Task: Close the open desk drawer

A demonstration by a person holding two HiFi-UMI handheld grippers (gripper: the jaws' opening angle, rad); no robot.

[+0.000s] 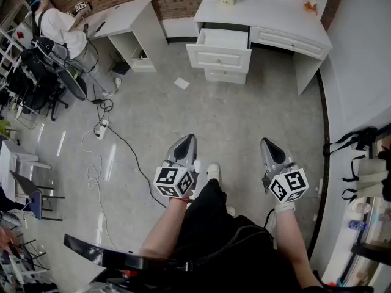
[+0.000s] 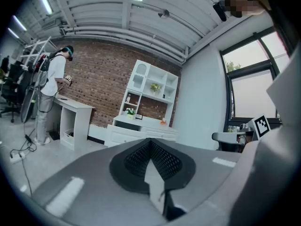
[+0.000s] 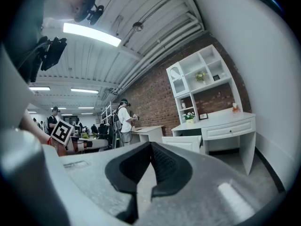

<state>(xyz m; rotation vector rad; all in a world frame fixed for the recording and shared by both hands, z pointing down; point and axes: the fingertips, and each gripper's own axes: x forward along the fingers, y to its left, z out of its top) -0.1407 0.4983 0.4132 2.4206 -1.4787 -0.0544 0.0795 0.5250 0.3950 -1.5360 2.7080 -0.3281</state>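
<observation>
A white desk (image 1: pixel 263 12) stands against the brick wall at the far side of the room. Its top left drawer (image 1: pixel 219 49) is pulled out. The same drawer (image 3: pixel 182 142) shows in the right gripper view, far off. My left gripper (image 1: pixel 186 144) and right gripper (image 1: pixel 269 146) hang low over the grey floor, well short of the desk, both shut with nothing between the jaws. In the left gripper view the desk (image 2: pixel 141 128) lies far ahead beyond the shut left gripper (image 2: pixel 150 142). The right gripper (image 3: pixel 150 147) points toward the desk too.
A second white desk (image 1: pixel 125 18) stands at the back left, with a person (image 1: pixel 58 29) beside it among chairs. A cable and power strip (image 1: pixel 101 130) lie on the floor at left. A paper scrap (image 1: pixel 181 83) lies before the drawers. Shelving (image 1: pixel 366 188) stands at the right.
</observation>
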